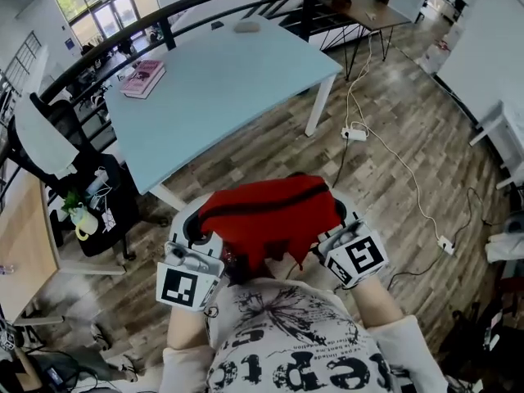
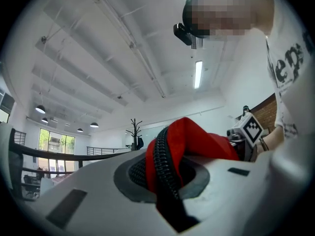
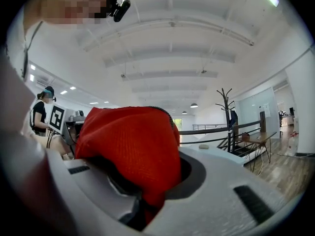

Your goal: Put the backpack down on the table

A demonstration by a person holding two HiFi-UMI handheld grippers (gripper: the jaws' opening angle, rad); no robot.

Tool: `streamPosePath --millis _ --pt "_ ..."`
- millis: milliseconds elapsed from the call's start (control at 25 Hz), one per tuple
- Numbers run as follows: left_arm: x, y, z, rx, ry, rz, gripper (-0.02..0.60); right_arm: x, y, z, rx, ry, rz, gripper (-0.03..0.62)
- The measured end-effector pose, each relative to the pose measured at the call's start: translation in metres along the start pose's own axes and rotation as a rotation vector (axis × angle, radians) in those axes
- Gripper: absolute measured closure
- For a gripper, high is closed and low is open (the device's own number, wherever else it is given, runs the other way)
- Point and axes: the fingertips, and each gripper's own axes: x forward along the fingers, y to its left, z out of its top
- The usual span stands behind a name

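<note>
While it hangs short of the table: red backpack, two-gripper hold

Item 1, table (image 1: 221,88): pale blue, upper middle of the head view, well apart from the load.
Item 2, backpack (image 1: 270,215): lower centre, slung between both tools.
Item 3, left gripper (image 1: 195,234) and right gripper (image 1: 337,234): each pinching red fabric, the left on the zip edge.
Handling: carry level, clear the near edge, lower before releasing.

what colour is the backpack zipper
Black zipper on the red backpack; clearest in left gripper view.
</note>
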Motion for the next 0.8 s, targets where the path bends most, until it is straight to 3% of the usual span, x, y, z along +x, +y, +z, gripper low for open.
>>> streamPosePath --millis 400,680,800 --pt "0.133 0.144 -0.028 0.042 0.046 -0.09 0.537 0.174 -0.09 0.044 -0.073 -0.04 -0.061 0.543" --pt "0.21 0.219 -0.04 0.04 0.043 -0.015 0.538 0.272 -0.143 0.053 -0.059 -0.05 -0.036 0.543" --pt "0.237 0.245 -0.036 0.05 -0.01 0.058 0.54 0.31 -0.163 0.054 -0.061 -0.055 0.016 0.543"
